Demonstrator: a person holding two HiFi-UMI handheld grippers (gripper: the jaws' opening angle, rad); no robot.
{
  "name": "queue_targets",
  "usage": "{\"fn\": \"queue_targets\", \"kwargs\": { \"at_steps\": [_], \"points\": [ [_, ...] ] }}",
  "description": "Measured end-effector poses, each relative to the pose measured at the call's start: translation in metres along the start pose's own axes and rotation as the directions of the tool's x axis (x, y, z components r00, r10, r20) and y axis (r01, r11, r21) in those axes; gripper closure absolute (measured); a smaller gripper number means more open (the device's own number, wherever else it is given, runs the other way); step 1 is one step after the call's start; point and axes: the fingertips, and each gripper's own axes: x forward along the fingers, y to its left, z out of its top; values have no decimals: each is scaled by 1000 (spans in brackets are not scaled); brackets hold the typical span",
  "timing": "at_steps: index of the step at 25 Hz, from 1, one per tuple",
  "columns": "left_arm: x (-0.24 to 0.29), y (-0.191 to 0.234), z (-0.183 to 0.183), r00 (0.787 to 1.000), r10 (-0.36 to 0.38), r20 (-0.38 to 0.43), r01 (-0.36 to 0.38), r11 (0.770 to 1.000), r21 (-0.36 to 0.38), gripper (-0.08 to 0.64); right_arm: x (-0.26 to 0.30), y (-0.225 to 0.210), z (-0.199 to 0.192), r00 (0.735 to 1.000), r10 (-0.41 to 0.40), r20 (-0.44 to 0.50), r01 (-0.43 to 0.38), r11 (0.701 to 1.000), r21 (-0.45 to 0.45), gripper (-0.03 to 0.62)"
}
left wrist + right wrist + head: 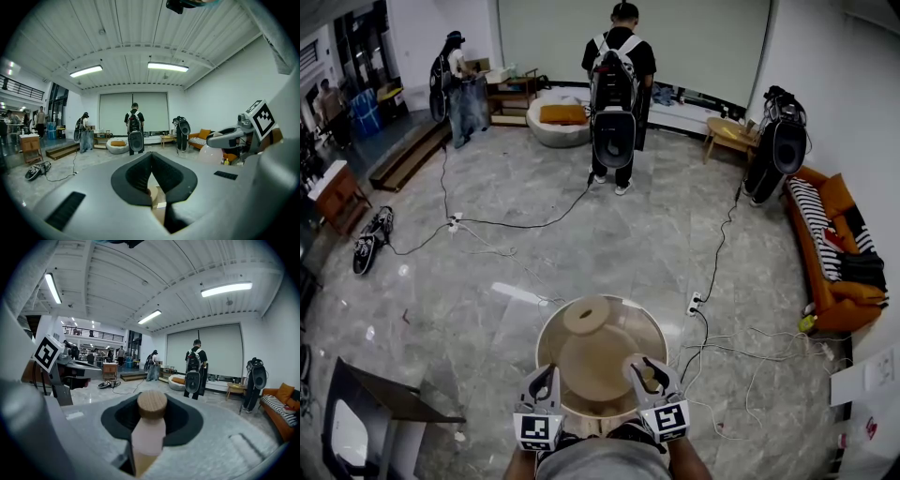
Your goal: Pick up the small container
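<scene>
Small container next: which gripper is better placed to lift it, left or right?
Right. The right gripper has its jaws closed on the container, whose wooden lid shows between them. The left gripper is shut on nothing, beside the right one at the table's near edge.

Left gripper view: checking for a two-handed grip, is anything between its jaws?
No, the left gripper has its jaws closed tip to tip with nothing between them.

Left hand-held gripper (546, 373), pale grey shell, dark padded jaws, right hand-held gripper (648, 372) alike, black-and-white square-marker cube (538, 431) on each
</scene>
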Motion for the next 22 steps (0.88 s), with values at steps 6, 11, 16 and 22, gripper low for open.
{"fn": "queue_targets", "kwargs": {
  "at_steps": [6,11,16,22],
  "points": [
    [2,3,0,1000,-4,0,4,1000,23,541,4,1,8,1000,11,1,-11,1000,-1,476],
    [5,1,-1,1000,0,3,0,1000,22,541,6,-2,5,1000,16,3,-16,1000,-4,476],
    [7,3,-2,1000,3,-4,-3,1000,15,541,10,-1,6,1000,26,1,-26,1000,-3,476],
    [10,8,-3,1000,6,-5,-6,1000,16,541,16,0,9,1000,30,8,-30,1000,-2,476]
  ]
}}
